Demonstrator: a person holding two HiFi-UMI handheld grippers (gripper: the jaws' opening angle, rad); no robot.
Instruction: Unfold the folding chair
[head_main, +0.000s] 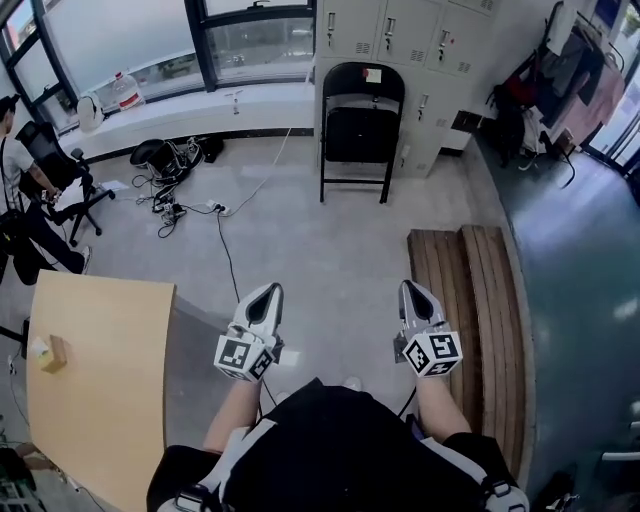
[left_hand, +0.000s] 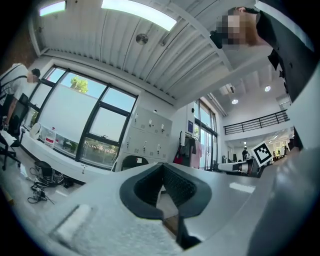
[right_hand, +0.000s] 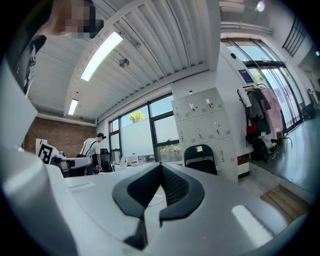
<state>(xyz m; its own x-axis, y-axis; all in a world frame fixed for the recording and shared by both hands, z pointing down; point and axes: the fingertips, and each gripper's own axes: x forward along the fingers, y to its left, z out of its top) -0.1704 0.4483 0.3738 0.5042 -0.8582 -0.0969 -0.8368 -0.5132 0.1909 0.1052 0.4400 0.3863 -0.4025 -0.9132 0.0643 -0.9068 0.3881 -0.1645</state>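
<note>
A black folding chair (head_main: 360, 125) leans folded against the grey lockers (head_main: 400, 40) at the far side of the floor; it also shows small in the left gripper view (left_hand: 134, 161) and in the right gripper view (right_hand: 200, 157). My left gripper (head_main: 271, 290) and right gripper (head_main: 411, 287) are held side by side in front of me, well short of the chair. Both point toward it, roughly level. Each is shut, jaw tips together, with nothing between them.
A wooden table (head_main: 95, 370) with a small box (head_main: 48, 352) stands at my left. A slatted wooden bench (head_main: 480, 300) lies at my right. Cables and a stool (head_main: 165, 160) clutter the floor by the window. A person (head_main: 20, 190) stands at an office chair, far left.
</note>
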